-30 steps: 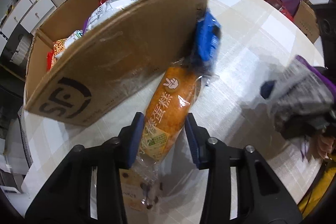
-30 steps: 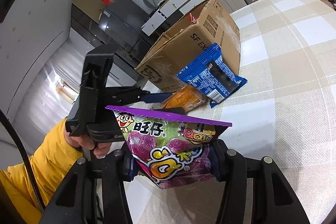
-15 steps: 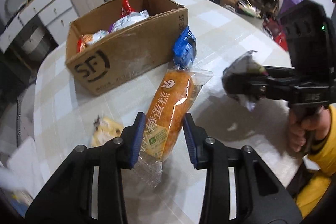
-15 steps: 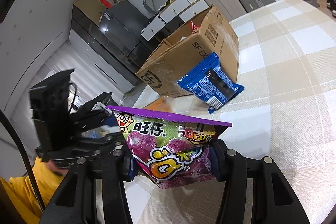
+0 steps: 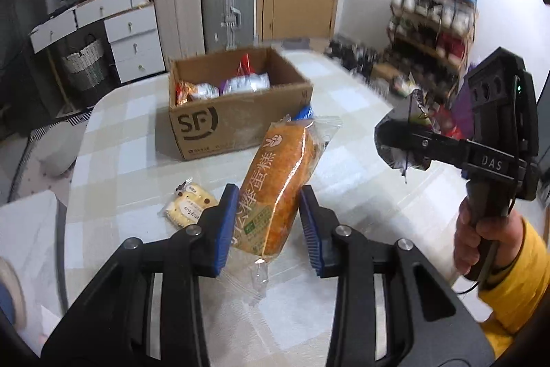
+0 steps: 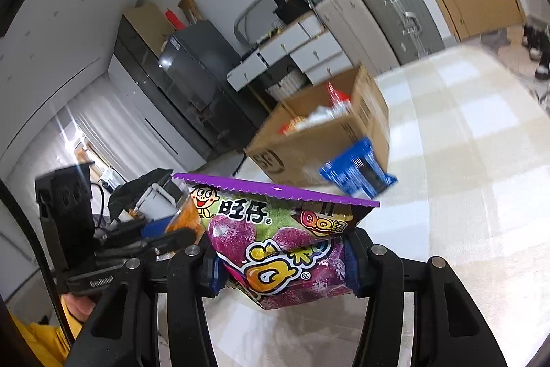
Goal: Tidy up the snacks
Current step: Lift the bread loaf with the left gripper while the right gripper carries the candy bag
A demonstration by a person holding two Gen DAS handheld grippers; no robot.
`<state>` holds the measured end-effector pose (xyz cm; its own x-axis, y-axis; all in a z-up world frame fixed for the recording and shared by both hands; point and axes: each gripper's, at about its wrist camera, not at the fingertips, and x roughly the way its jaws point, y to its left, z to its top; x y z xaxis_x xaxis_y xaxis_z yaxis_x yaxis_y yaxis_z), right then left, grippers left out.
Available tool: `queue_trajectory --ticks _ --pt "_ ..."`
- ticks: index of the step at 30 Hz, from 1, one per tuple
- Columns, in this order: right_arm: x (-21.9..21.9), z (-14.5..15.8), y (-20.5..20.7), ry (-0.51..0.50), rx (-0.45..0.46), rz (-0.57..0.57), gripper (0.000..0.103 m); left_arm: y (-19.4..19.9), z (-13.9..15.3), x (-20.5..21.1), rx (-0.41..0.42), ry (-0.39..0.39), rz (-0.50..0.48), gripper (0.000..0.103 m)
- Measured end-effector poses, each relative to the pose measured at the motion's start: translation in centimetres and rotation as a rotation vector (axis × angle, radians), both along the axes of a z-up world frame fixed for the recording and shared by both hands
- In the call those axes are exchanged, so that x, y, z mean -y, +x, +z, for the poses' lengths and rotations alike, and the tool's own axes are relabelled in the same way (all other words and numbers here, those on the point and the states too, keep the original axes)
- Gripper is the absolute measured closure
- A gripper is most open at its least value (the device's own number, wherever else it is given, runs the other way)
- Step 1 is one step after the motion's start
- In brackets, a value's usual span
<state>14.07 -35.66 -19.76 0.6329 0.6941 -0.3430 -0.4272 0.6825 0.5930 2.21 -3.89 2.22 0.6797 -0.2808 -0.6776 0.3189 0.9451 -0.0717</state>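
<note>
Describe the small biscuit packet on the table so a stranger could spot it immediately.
Start at the open cardboard box on the checked table. Nearer than the box, on the tabletop, lies the biscuit packet. It is small, flat and pale yellow; the snacks in the grippers are orange and purple.

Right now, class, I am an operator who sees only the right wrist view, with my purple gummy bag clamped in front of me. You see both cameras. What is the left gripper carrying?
Observer: The left gripper is shut on an orange cake loaf in clear wrap. The loaf appears to be lifted off the table.
Operator: Is anything loose lying near it?
Observer: Yes. A small yellow biscuit packet lies flat on the table, just left of the left gripper's fingers.
</note>
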Motion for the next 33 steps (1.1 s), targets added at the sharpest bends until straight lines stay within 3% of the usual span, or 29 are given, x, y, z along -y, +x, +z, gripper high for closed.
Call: queue_trajectory --ticks 5,8,12,18,22,23,24,26,33 --pt "-1.5 4.1 -1.9 -0.006 0.072 0.02 0.05 -2.2 1.9 -1.6 0.06 -0.051 0.026 0.072" --pt "-2.7 6.0 -2.7 -0.022 0.106 0.039 0.05 -3.5 3.0 -3.2 0.087 -0.096 0.04 0.085" --pt "-4.8 7.5 -3.2 -0.051 0.121 0.058 0.05 -4.5 4.0 -5.0 0.103 -0.126 0.052 0.085" --pt "-6.4 6.0 -2.4 -0.071 0.076 0.064 0.05 -2.3 1.1 -7.0 0.006 -0.156 0.056 0.085" --pt "-5.8 3.7 -1.8 -0.063 0.032 0.056 0.05 -2.4 -1.4 -8.4 -0.076 -0.128 0.076 0.085" --pt "-5.6 3.2 -1.7 -0.06 0.019 0.059 0.05 -2.6 -2.1 -8.3 -0.109 -0.136 0.058 0.081" --pt "-5.4 2.4 -1.7 -0.058 0.003 0.059 0.05 -2.6 -3.0 -8.0 -0.148 -0.146 0.036 0.065" --pt "-4.9 1.4 -1.3 -0.049 -0.016 0.062 0.05 -2.8 -4.5 -7.0 -0.194 -0.141 0.018 0.046" --pt "-3.6 -0.8 -0.9 -0.021 -0.059 0.058 0.05 -1.4 -9.5 -4.4 -0.343 -0.12 0.014 0.043"
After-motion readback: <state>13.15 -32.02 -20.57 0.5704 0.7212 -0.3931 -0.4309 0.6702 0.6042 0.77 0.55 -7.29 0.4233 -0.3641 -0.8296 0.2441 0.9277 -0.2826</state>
